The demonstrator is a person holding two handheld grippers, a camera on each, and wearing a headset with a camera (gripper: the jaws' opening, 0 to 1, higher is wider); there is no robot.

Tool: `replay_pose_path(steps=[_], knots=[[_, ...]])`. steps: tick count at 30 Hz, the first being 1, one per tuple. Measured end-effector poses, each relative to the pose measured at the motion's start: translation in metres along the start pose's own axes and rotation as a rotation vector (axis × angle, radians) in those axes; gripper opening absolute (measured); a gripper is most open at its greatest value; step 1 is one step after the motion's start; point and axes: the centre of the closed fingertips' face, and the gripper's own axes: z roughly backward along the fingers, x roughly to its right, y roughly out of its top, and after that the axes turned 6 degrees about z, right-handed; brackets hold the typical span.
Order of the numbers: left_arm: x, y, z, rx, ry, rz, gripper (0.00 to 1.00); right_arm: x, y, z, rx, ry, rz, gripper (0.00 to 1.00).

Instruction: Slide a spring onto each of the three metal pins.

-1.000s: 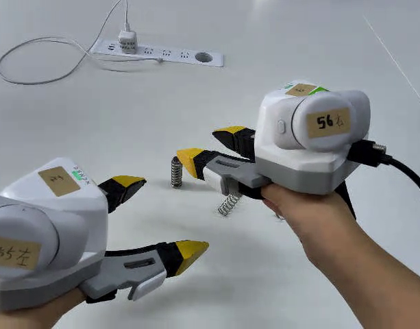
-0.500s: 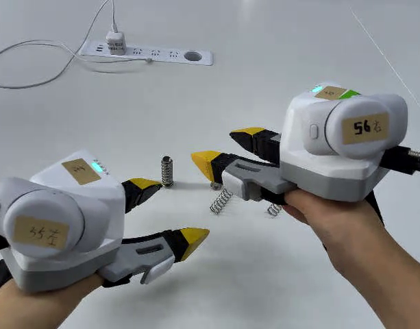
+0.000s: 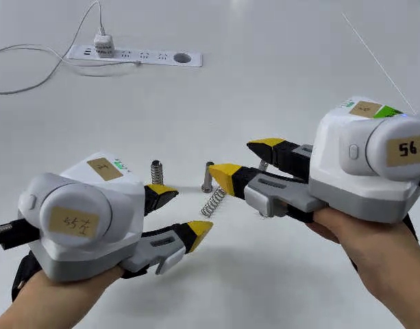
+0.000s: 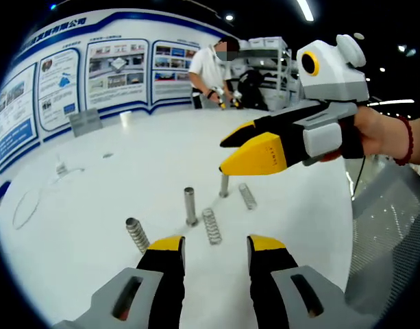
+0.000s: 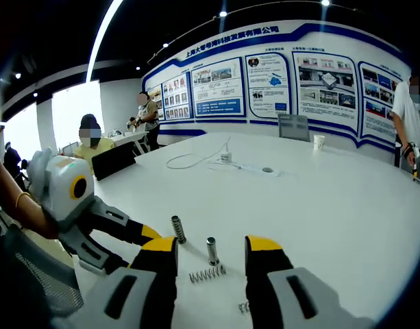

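While left claw (image 3: 188, 210), right claw (image 3: 244, 157) gape, three pins (image 4: 190, 205) (image 4: 224, 185) (image 4: 133, 223) (one sprung), two loose springs (image 4: 211, 226) (image 4: 248, 195).

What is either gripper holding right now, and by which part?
Nothing. The left gripper and the right gripper both stand open and empty; a loose spring lies untouched between them.

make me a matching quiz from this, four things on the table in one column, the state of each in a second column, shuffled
Things (as the head view shows them)
1. leftmost pin
2. middle pin
3. spring nearest the middle pin
4. power strip

States
A. lying on its side
B. has a charger plugged in
C. carries a fitted spring
D. standing bare

Pairs: 1-C, 2-D, 3-A, 4-B
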Motion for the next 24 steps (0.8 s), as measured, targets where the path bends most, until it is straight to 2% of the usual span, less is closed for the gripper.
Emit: replay_pose_path(steps=[2, 6, 10, 16, 24], knots=[[0.0, -0.001, -0.004, -0.006, 0.003, -0.002, 0.36, 0.003, -0.004, 0.003, -0.002, -0.004, -0.025, 0.4], [0.001, -0.003, -0.011, -0.015, 0.003, -0.006, 0.34, 0.007, -0.012, 0.01, -0.015, -0.008, -0.017, 0.4], [0.0, -0.004, -0.018, -0.024, 0.019, -0.038, 0.32, 0.01, -0.016, 0.015, -0.019, -0.012, -0.014, 0.41], [-0.001, -0.003, -0.028, -0.026, 0.016, 0.011, 0.3, 0.015, -0.025, 0.022, -0.035, -0.018, -0.01, 0.42], [-0.001, -0.009, -0.04, -0.042, 0.033, 0.013, 0.26, 0.018, -0.034, 0.028, -0.051, -0.025, -0.016, 0.45]])
